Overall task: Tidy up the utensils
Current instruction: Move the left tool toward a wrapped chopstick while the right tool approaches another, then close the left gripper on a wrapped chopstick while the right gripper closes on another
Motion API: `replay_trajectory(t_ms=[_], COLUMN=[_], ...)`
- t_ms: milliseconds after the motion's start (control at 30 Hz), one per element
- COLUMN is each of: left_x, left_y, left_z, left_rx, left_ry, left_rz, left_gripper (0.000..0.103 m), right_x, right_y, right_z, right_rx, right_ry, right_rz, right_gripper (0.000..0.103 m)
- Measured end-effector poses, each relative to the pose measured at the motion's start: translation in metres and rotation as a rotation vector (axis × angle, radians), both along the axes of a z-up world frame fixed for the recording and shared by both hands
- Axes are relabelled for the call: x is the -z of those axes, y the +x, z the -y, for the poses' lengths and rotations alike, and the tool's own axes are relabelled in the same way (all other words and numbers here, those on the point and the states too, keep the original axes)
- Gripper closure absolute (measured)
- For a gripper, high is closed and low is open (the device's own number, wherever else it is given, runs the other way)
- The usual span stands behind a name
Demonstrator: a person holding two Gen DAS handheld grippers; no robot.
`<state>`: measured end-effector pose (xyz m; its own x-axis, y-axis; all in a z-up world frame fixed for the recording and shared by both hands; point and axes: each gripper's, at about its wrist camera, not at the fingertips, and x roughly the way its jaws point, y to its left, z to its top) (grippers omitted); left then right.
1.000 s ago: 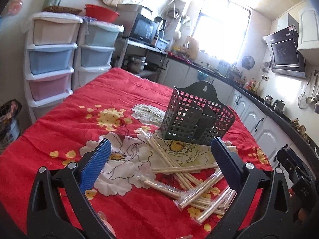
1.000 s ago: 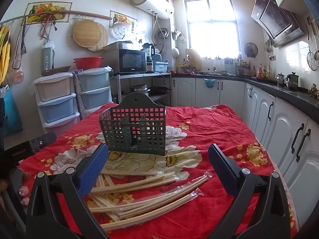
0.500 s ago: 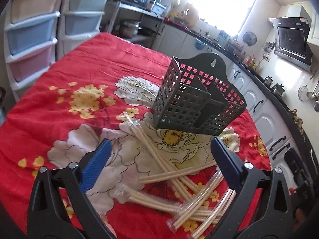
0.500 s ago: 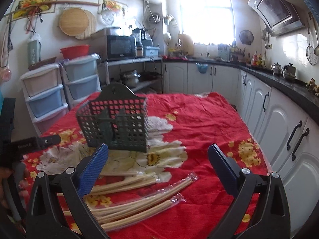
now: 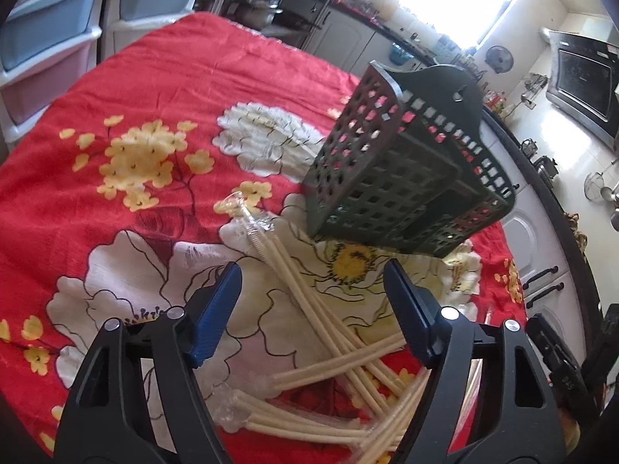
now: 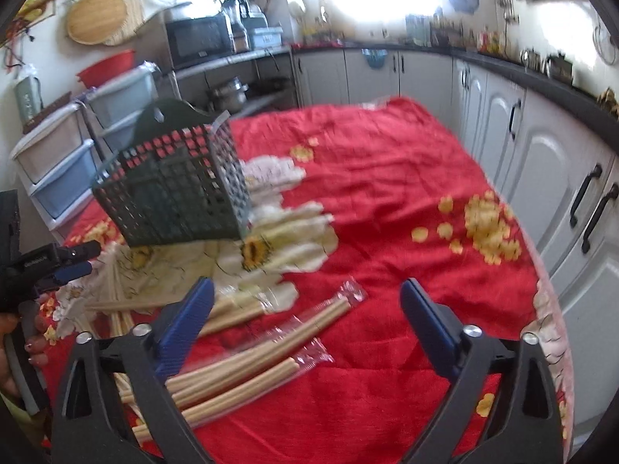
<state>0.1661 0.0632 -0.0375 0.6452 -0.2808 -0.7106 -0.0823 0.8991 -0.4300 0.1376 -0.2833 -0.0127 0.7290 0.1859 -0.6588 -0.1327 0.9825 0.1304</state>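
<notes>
A dark green perforated utensil caddy (image 5: 402, 178) stands on the red floral tablecloth (image 5: 135, 89); it also shows in the right wrist view (image 6: 174, 193). Several plastic-wrapped pairs of pale chopsticks (image 5: 321, 332) lie in a crossed pile in front of it, also seen in the right wrist view (image 6: 263, 344). My left gripper (image 5: 313, 309) is open and empty, just above the pile. My right gripper (image 6: 305, 321) is open and empty over the right end of the chopsticks. The left gripper (image 6: 58, 266) shows at the left edge of the right wrist view.
Stacked plastic drawer units (image 5: 50, 38) stand past the table's far left side. White kitchen cabinets (image 6: 541, 162) under a dark counter run along the right. A microwave (image 6: 199, 40) sits on a shelf behind the table.
Both grippers have moved forward and tilted down toward the chopsticks. The caddy and chopsticks look larger and closer. Both stay open.
</notes>
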Motion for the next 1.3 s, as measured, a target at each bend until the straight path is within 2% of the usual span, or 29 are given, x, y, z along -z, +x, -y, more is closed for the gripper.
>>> replay_trajectory(t_ms=[233, 367, 433, 600, 800, 900, 1000, 1300], left_x=[0.017, 0.022, 0.024, 0.029, 0.034, 0.035, 0.034, 0.029], left_y=[0.012, 0.016, 0.018, 0.024, 0.026, 0.024, 0.023, 0.013], left_z=[-0.007, -0.011, -0.013, -0.018, -0.028, -0.034, -0.035, -0.044], left_rx=[0.0, -0.001, 0.0, 0.004, -0.005, -0.006, 0.002, -0.002], left_ry=[-0.051, -0.082, -0.092, -0.12, -0.174, -0.212, -0.212, -0.242], left_rz=[-0.064, -0.084, -0.091, -0.111, -0.124, -0.125, -0.118, -0.086], left_gripper=[0.051, 0.056, 0.06, 0.069, 0.082, 0.084, 0.09, 0.096], right_x=[0.03, 0.043, 0.046, 0.049, 0.05, 0.048, 0.047, 0.033], right_y=[0.025, 0.035, 0.039, 0.049, 0.055, 0.056, 0.057, 0.061], right_z=[0.01, 0.015, 0.017, 0.027, 0.039, 0.041, 0.04, 0.037], right_rx=[0.018, 0.024, 0.029, 0.056, 0.074, 0.076, 0.074, 0.04], right_ry=[0.073, 0.14, 0.165, 0.229, 0.316, 0.336, 0.339, 0.361], right_rz=[-0.177, -0.256, -0.278, -0.304, -0.315, -0.307, -0.297, -0.256], right_gripper=[0.039, 0.056, 0.06, 0.078, 0.085, 0.09, 0.091, 0.1])
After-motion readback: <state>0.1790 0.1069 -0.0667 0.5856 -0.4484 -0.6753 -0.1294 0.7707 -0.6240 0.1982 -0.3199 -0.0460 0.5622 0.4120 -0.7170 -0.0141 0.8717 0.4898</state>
